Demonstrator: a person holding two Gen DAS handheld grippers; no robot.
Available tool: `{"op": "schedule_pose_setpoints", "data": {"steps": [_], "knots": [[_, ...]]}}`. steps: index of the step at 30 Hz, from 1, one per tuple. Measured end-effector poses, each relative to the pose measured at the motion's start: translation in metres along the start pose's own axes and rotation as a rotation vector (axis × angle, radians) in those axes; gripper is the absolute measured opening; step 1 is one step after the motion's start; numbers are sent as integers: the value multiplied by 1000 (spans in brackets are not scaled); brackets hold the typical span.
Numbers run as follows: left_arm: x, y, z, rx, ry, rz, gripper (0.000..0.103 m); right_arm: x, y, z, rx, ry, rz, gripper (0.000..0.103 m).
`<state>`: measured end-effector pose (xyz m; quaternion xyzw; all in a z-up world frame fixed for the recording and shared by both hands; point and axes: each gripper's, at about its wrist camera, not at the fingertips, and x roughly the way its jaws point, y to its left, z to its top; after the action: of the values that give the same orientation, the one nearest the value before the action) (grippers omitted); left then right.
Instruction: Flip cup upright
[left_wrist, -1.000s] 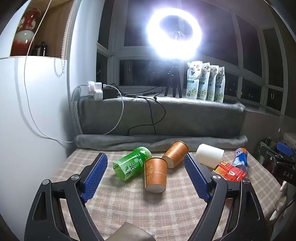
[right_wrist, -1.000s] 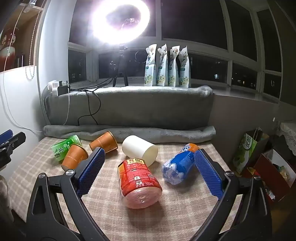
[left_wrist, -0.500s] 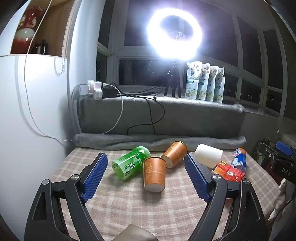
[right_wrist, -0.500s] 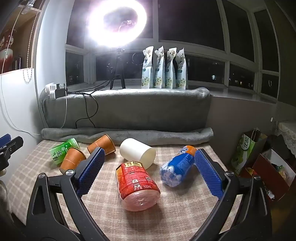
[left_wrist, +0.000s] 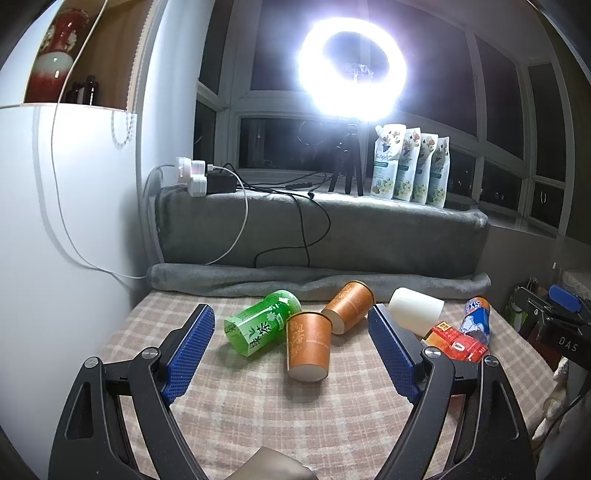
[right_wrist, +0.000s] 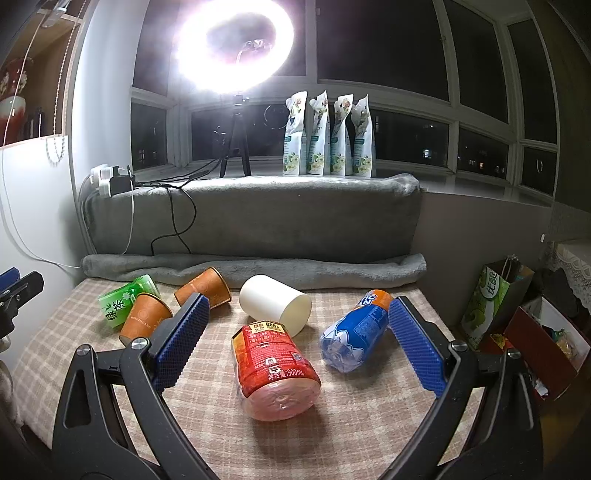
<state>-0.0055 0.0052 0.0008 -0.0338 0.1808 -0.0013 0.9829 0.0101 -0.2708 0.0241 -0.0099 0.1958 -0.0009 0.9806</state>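
Left gripper (left_wrist: 291, 345) with blue ribbed pads spread wide, grasping nothing, hovering above the checked beige tablecloth (left_wrist: 258, 413)

Between its pads, near orange paper cup (left_wrist: 308, 347) lying tipped on its side, base toward the camera, just beside the green tea-label plastic cup (left_wrist: 262, 323), also on its side; whether touching, cannot tell

Second orange paper cup (left_wrist: 349, 306) behind, on its side, near the white cylindrical cup (left_wrist: 415, 308)

Right gripper (right_wrist: 297, 339) likewise released, pads wide apart, empty

Between them, red-label clear plastic bottle (right_wrist: 273, 365) lying flat, base toward the camera; blue-label bottle with orange top (right_wrist: 356, 328) lying just inside the right pad

Rolled grey blanket (right_wrist: 258, 267) along the table's far edge, bright ring light on tripod (right_wrist: 234, 48) on the sill above
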Motion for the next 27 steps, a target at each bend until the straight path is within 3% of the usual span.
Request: {"op": "schedule_pose_setpoints", "data": {"steps": [27], "knots": [[0,1,-2,-6,7,2,85,1,0,1,-1,1,-1,100]]}}
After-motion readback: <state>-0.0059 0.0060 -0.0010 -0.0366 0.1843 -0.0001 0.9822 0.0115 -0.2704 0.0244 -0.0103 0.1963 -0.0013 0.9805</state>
